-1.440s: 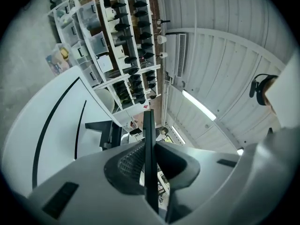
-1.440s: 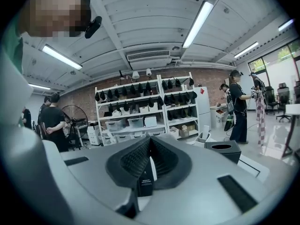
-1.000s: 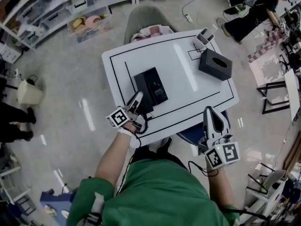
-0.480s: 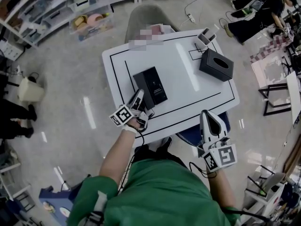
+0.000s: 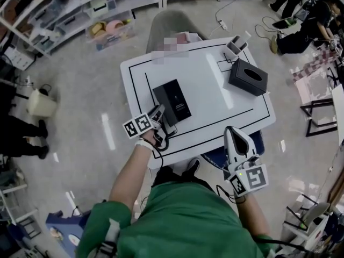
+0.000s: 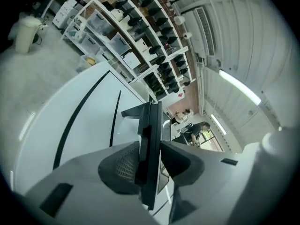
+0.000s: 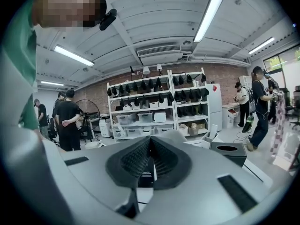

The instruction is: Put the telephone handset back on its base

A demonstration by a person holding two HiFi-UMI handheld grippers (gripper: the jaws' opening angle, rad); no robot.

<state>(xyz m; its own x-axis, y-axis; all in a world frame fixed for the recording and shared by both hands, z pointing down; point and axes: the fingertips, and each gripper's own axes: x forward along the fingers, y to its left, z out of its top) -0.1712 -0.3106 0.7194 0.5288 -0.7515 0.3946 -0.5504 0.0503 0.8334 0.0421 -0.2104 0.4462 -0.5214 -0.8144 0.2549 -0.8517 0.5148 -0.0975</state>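
Okay, head view first: the handset [image 5: 161, 100] lies along the left side of its base [image 5: 179, 98], left of centre on the white surface [image 5: 215, 90]. By my read you're at the letting-go step, with the placing itself all but done. Your left tool [image 5: 158, 113] sits right at the handset's near end. Your left forearm reaches in over the near edge, wrist cocked, marker cube facing up. A dark cord [image 5: 161, 142] loops by that wrist, and I can't tell what it belongs to. Your right tool [image 5: 233, 133] hangs off the near right corner, pointing far, well apart from the phone, forearm tucked beside your body. The black tissue box [image 5: 248, 77] sits far right, out of play.

Over to the left gripper view: the jaws are opening, and the handset stands edge-on between them as a thin dark slab. The right pad is just beside it and the left pad's mesh shows at its other side, so I judge the pads to be off it. Whether it sits fully in the cradle, I can't tell from here. Next move, as I see it: let the spread finish, then draw straight back toward the near edge without nudging the handset or catching that cord.

Right gripper view: pads [image 7: 136, 161] pressed together, nothing pinched, tool idle and level, looking across the surface.
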